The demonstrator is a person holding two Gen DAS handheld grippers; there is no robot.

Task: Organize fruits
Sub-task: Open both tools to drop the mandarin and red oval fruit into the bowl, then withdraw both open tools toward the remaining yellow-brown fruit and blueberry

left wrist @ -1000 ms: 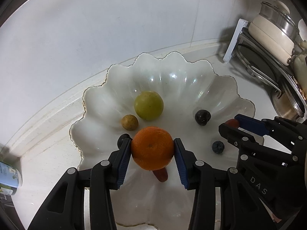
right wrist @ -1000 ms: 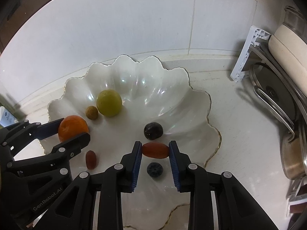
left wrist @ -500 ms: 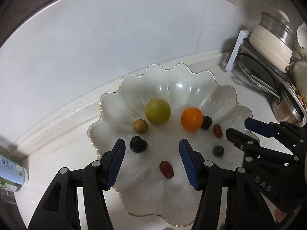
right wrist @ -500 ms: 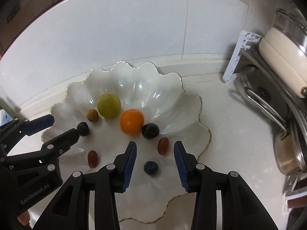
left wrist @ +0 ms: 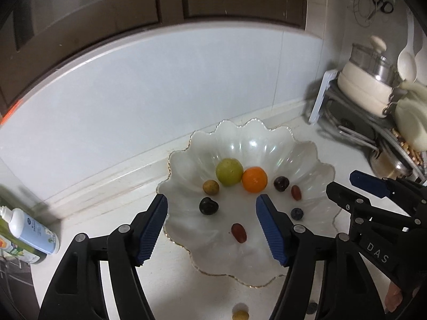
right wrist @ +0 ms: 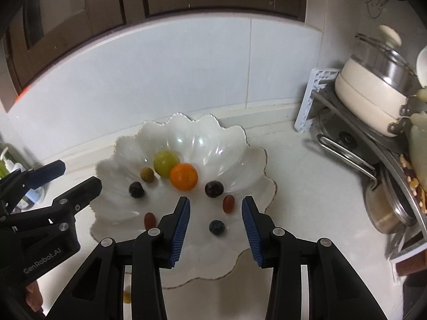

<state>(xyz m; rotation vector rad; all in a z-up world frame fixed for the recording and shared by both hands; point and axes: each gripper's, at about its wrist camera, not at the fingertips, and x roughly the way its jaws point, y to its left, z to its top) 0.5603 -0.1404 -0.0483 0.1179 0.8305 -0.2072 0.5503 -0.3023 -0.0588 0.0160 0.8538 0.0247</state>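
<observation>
A white scalloped bowl sits on the counter. In it lie a green fruit, an orange, a small brown fruit, two dark grapes, two red oval fruits and a blueberry. My left gripper hovers above the bowl's near side, its jaws opening and holding nothing. My right gripper hangs open beside it, also holding nothing.
A small yellow fruit lies on the counter in front of the bowl. A bottle stands at the left. At the right, a rack holds a cream pot and lids. A tiled wall runs behind the bowl.
The left gripper let go of the orange and the right let go of a red oval fruit; both fruits now lie in the bowl. Both grippers have risen and drawn back.
</observation>
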